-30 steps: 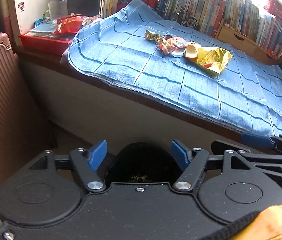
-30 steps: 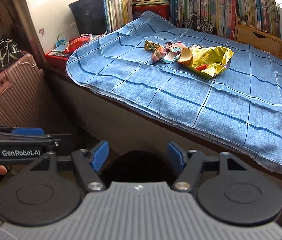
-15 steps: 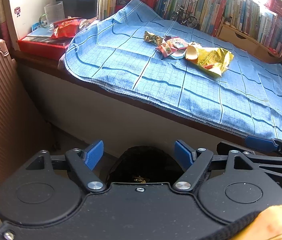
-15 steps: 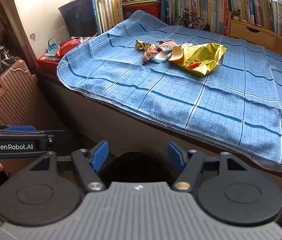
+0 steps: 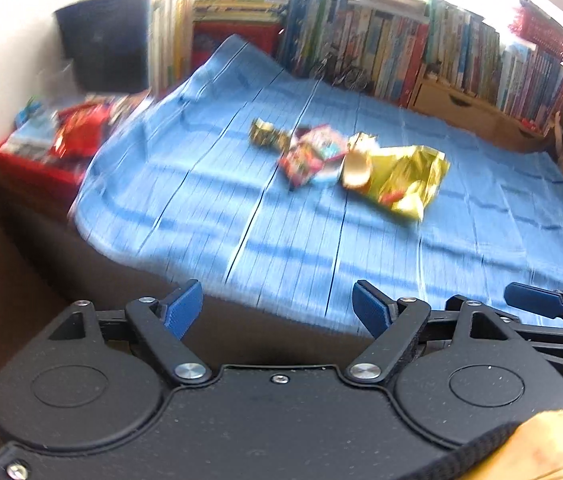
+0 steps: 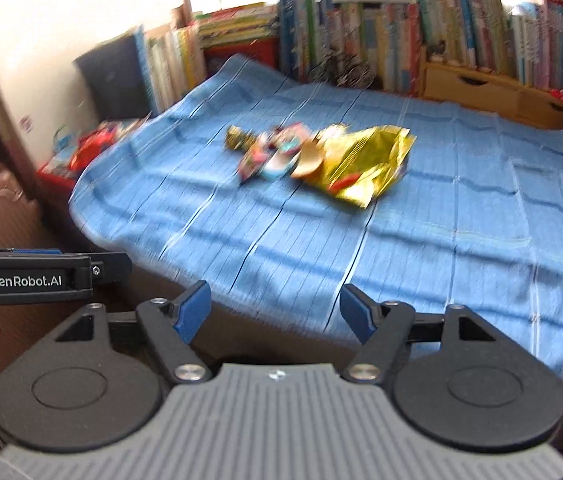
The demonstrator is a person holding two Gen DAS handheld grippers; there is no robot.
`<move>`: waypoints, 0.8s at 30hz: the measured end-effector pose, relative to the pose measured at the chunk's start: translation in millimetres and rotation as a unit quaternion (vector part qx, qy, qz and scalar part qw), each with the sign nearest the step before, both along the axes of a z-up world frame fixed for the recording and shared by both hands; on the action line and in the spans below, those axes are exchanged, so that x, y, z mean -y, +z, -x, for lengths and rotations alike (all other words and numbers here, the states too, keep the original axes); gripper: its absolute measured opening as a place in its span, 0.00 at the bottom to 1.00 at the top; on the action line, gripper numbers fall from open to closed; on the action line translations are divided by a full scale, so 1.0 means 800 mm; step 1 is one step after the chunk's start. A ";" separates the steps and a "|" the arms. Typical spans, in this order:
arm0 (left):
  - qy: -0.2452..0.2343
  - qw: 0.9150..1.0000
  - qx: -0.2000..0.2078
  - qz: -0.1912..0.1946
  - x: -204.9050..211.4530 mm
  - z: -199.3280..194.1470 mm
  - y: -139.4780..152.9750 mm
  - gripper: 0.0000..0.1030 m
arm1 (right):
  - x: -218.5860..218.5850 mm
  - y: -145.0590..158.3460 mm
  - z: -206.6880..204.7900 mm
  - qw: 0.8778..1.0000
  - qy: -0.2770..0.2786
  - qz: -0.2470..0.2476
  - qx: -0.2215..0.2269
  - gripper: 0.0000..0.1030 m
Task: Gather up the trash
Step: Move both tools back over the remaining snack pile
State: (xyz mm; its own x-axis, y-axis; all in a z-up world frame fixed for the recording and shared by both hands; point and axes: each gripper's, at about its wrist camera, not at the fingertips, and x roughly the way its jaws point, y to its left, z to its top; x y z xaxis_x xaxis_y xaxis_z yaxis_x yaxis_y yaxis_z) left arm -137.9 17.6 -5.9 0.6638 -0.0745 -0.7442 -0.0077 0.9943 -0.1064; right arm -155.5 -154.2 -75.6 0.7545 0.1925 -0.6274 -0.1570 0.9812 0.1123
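Here both sets of jaws are opening wide with nothing between them: the left gripper and the right gripper hang side by side over the near edge of the blue blanket. Beyond that edge lies a broad bare stretch of cloth. Farther in, mid-blanket, sits the trash: a crumpled gold foil bag, small colourful wrappers touching it, all motion-blurred. Books line the far side.

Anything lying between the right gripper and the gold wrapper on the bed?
Nothing: in the right wrist view only bare blue blanket lies between the right gripper, jaws opening and empty, and the gold wrapper.
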 end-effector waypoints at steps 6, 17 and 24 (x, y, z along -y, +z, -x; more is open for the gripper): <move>-0.039 0.999 0.025 0.015 0.005 -0.071 0.025 0.81 | 0.017 0.035 -0.040 0.998 -0.059 -0.010 0.033 0.82; -0.087 0.995 0.029 0.028 0.011 -0.147 0.020 0.82 | 0.031 0.049 -0.073 0.988 -0.150 -0.002 0.045 0.84; -0.094 0.995 0.024 0.030 0.007 -0.169 0.012 0.82 | 0.039 0.052 -0.092 0.983 -0.179 -0.002 0.049 0.84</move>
